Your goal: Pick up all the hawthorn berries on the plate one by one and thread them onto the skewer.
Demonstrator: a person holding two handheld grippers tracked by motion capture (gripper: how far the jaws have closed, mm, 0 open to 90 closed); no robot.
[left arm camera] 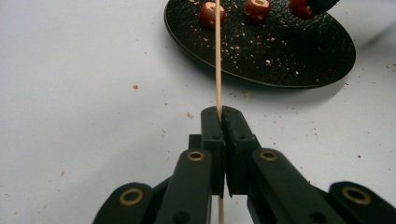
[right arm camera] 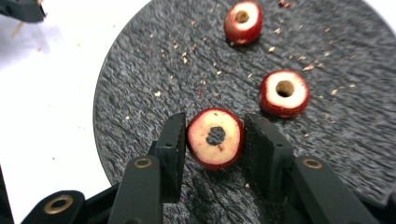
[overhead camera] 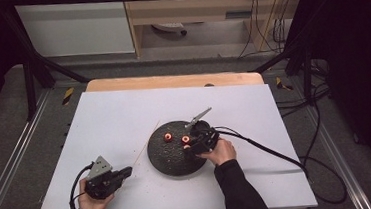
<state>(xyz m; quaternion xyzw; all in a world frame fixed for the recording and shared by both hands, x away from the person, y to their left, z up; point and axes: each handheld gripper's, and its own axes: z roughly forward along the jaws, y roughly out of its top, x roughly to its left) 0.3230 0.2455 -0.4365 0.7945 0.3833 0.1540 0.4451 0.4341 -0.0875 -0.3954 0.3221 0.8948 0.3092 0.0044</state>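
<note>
Nearest me, the left gripper (left arm camera: 221,116) clamps a thin wooden skewer (left arm camera: 217,56) above the white table (overhead camera: 114,120), while the right gripper (right arm camera: 215,137), its jaws pressed together on a cored red fruit piece (right arm camera: 215,137), rests over the black plate (right arm camera: 154,70) beside two more pieces (right arm camera: 284,92).

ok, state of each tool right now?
Left tool: closed on the wooden skewer.
Right tool: closed on a cored red fruit piece.
</note>
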